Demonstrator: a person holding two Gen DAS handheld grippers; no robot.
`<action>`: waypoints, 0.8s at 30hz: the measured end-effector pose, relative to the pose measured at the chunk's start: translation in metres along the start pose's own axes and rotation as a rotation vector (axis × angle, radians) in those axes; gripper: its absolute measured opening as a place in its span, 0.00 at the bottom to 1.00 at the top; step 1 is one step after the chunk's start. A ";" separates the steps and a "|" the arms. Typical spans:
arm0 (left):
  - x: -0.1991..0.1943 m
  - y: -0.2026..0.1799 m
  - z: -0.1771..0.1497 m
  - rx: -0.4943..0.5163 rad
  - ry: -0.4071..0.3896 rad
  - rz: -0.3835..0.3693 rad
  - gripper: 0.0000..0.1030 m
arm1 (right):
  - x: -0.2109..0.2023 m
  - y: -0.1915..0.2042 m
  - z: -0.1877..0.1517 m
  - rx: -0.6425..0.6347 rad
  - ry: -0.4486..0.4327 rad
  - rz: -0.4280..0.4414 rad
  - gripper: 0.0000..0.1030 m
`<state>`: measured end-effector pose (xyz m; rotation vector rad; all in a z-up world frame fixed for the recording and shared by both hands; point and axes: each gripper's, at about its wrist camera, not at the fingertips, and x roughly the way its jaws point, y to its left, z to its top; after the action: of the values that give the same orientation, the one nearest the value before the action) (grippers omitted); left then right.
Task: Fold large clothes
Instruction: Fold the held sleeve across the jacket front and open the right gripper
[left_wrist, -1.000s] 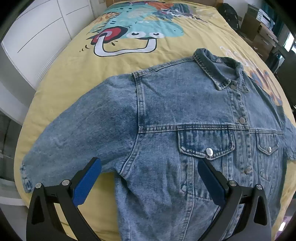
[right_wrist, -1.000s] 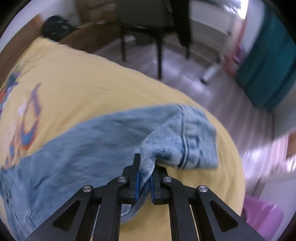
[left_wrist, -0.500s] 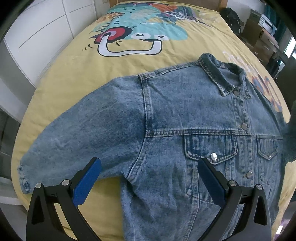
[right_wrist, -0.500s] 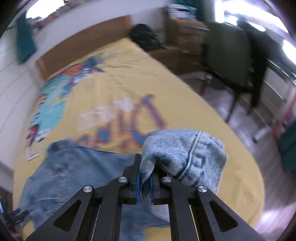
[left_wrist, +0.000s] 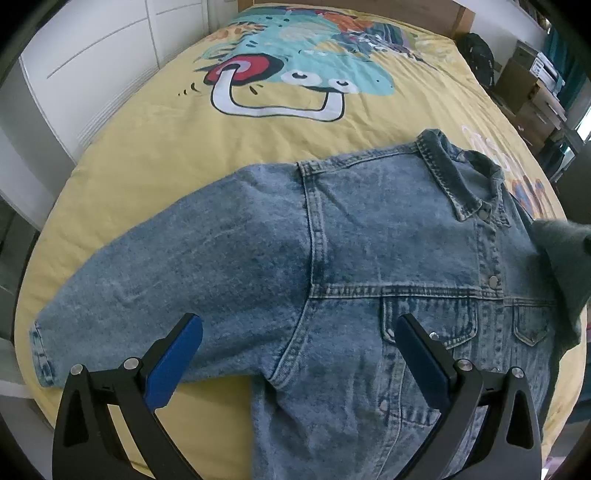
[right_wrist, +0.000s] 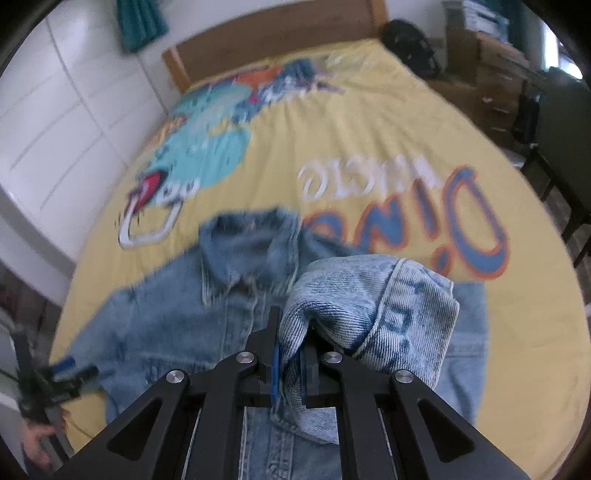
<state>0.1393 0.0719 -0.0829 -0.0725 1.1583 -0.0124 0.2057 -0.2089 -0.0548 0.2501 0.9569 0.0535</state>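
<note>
A blue denim jacket (left_wrist: 369, 266) lies front up on a yellow bedspread (left_wrist: 155, 147), collar toward the headboard. Its one sleeve (left_wrist: 177, 288) stretches out flat to the left. My left gripper (left_wrist: 299, 354) is open and empty, hovering above the sleeve and chest pocket. My right gripper (right_wrist: 290, 365) is shut on the cuff of the other sleeve (right_wrist: 369, 306) and holds it lifted over the jacket body (right_wrist: 177, 317). That raised sleeve shows as a dark shape at the right edge of the left wrist view (left_wrist: 561, 266).
The bedspread carries a cartoon dinosaur print (left_wrist: 295, 77) and lettering (right_wrist: 443, 218). White cupboards (left_wrist: 92, 55) line the left side. A wooden headboard (right_wrist: 273, 33), cardboard boxes (left_wrist: 532, 92), a dark bag (right_wrist: 406, 40) and a chair (right_wrist: 554, 122) stand around the bed.
My right gripper has swung the held sleeve cuff from the bed's outer edge up and across over the jacket body. My left gripper has drifted left and back a little, still open.
</note>
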 end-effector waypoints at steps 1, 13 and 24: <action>0.001 0.000 -0.001 0.000 0.004 -0.013 0.99 | 0.010 0.002 -0.006 0.001 0.019 0.007 0.07; 0.012 -0.017 -0.005 0.047 0.042 -0.013 0.99 | 0.087 0.028 -0.085 -0.074 0.208 0.004 0.07; 0.011 -0.031 -0.005 0.094 0.055 -0.003 0.99 | 0.067 0.025 -0.092 -0.128 0.225 -0.043 0.78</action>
<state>0.1396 0.0401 -0.0929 0.0089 1.2111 -0.0717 0.1713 -0.1573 -0.1535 0.1067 1.1779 0.1049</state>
